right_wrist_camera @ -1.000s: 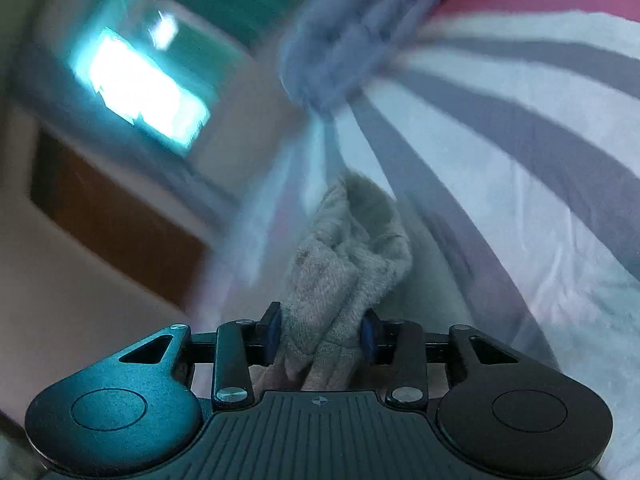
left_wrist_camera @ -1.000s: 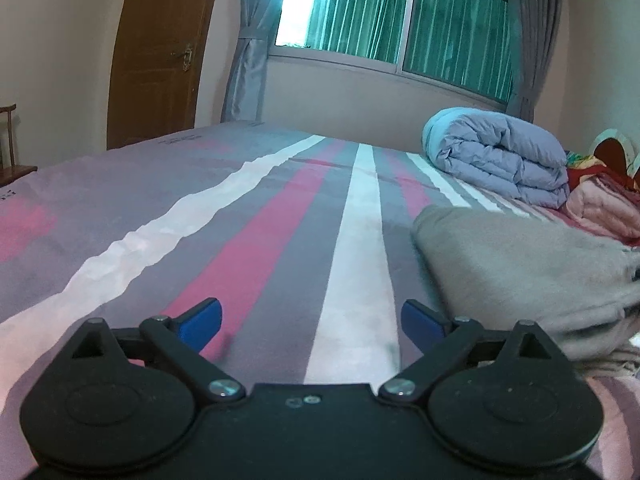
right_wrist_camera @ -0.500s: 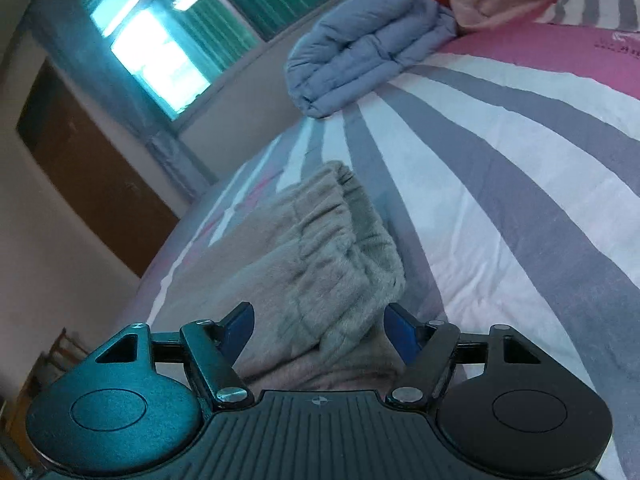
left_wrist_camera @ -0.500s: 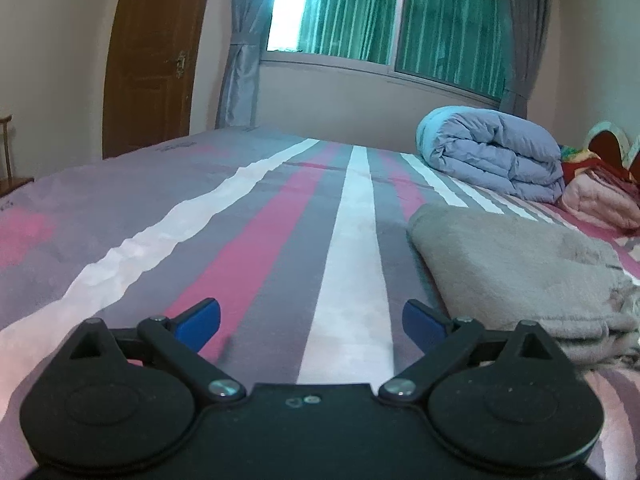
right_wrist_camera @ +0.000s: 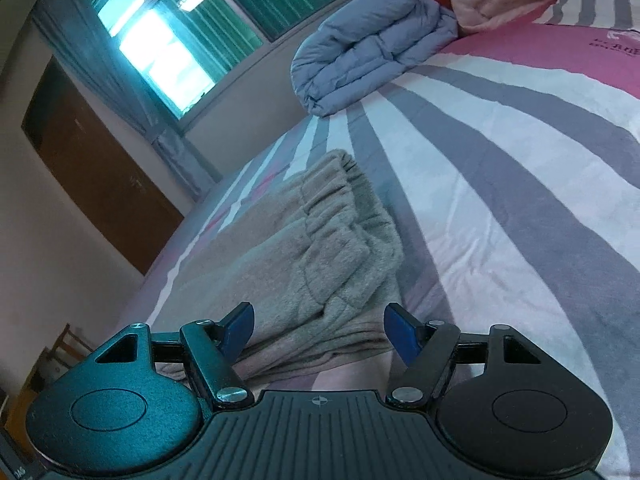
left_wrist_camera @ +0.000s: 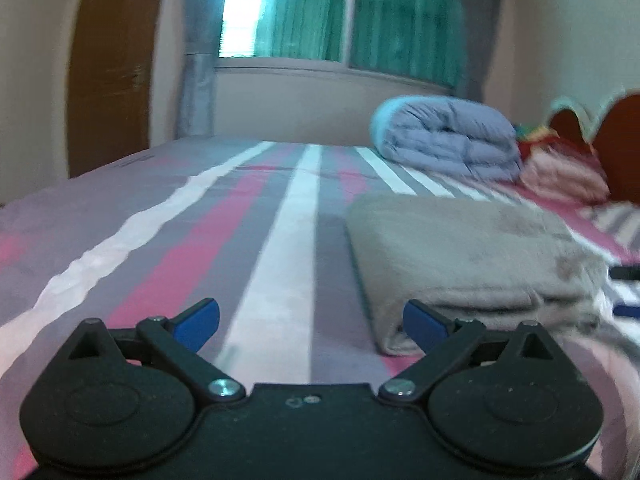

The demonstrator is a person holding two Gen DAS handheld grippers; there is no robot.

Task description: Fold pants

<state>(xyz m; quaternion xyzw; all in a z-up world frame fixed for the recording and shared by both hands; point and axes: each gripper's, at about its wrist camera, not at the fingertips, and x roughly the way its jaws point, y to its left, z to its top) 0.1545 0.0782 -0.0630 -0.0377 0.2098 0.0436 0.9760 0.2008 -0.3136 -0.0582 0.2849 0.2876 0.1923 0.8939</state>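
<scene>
A bedroom: a wide bed [left_wrist_camera: 280,240] under a sheet striped grey, pink and white fills the space below both my tongs. Nearest, my left gripper [left_wrist_camera: 311,316] hangs with its blue pads spread apart over bare sheet, nothing between them. The folded beige pants [left_wrist_camera: 460,256] lie to the right of it, their near corner just beside its right pad, not touching so far as I can tell. My right gripper [right_wrist_camera: 319,330] points straight at the same bundle; the pants [right_wrist_camera: 304,264] begin between its parted pads and run away from it, long axis leading forward and a little left, with the gathered waistband at the far end. Those pads stand clear of the cloth, gripping nothing. I judge my right hand the nearer one for any further fold or tidying. Farther off, beyond the pants, a rolled blue-grey quilt [right_wrist_camera: 368,44] sits on the bed. Beyond that, a curtained window [left_wrist_camera: 332,20] and a brown door [left_wrist_camera: 108,76].
</scene>
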